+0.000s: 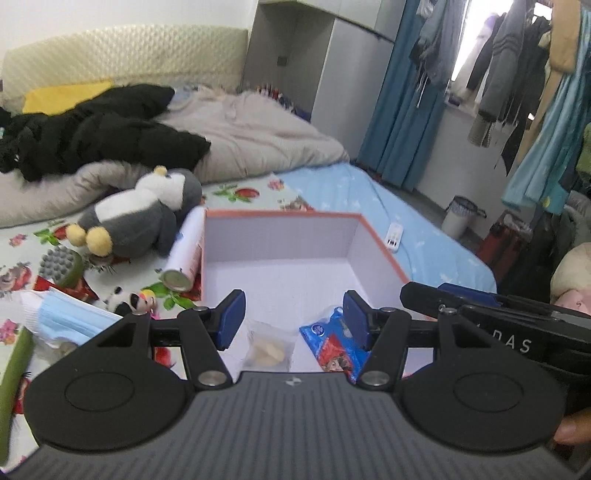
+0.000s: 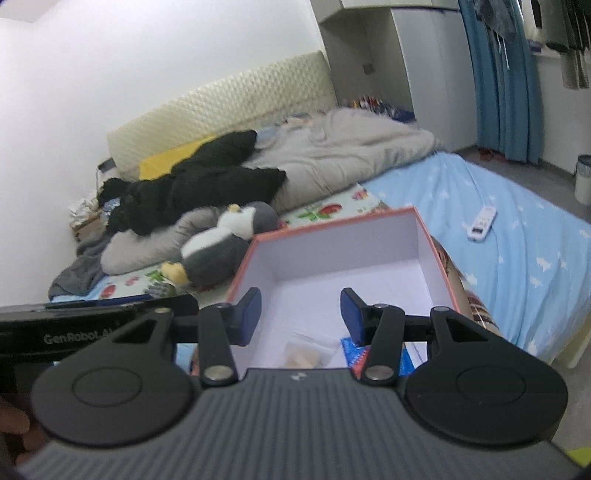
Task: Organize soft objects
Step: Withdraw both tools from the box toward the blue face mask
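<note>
white wall [image 2: 147, 74] | grey wardrobe [image 1: 295, 48] | blue curtains [image 1: 402, 110] — bright window [image 1: 476, 33]

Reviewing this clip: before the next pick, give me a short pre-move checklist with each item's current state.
1. Left tool empty: ok, nothing is between its blue pads.
2. Right tool empty: ok, pads apart with nothing between them.
3. Box open and free to take more: ok, only a clear packet and a blue-red packet lie at its near end.
4. Next soft thing in reach: ok, the penguin plush lies on the bed just left of the box.
5. Path to the plush clear: not ok, a white spray can lies between it and the box.
6. Both tools clear of each other: cannot tell, they sit very close side by side.
</note>
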Available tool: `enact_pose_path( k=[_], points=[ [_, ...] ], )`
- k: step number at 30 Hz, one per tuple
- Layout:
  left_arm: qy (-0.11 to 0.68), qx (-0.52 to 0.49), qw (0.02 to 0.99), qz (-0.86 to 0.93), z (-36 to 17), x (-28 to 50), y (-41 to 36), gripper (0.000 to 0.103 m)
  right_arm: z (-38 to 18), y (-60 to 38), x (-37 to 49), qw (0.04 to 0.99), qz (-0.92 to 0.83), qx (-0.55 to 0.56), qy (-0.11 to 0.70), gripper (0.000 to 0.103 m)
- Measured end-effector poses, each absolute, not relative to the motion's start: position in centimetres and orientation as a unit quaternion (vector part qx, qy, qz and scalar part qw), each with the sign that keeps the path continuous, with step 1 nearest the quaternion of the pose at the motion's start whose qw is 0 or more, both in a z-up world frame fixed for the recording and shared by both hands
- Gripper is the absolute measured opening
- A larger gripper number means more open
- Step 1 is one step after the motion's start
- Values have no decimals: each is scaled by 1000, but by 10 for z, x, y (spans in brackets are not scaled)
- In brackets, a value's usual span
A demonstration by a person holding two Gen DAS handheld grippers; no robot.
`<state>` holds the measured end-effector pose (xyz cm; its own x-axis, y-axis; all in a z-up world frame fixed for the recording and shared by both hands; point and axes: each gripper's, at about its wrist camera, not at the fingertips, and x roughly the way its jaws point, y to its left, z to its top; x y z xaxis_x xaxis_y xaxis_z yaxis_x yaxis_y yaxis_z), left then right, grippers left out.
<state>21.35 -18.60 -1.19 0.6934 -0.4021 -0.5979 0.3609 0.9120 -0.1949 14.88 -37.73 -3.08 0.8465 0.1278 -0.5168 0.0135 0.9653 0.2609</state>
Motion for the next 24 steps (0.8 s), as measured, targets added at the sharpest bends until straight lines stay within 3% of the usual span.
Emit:
enact_pose_path(
  k=[24],
  points=[
    [262,-65,955,-123,56,72,-73,64,24,-287,87,958,139,73,242,51]
  ],
)
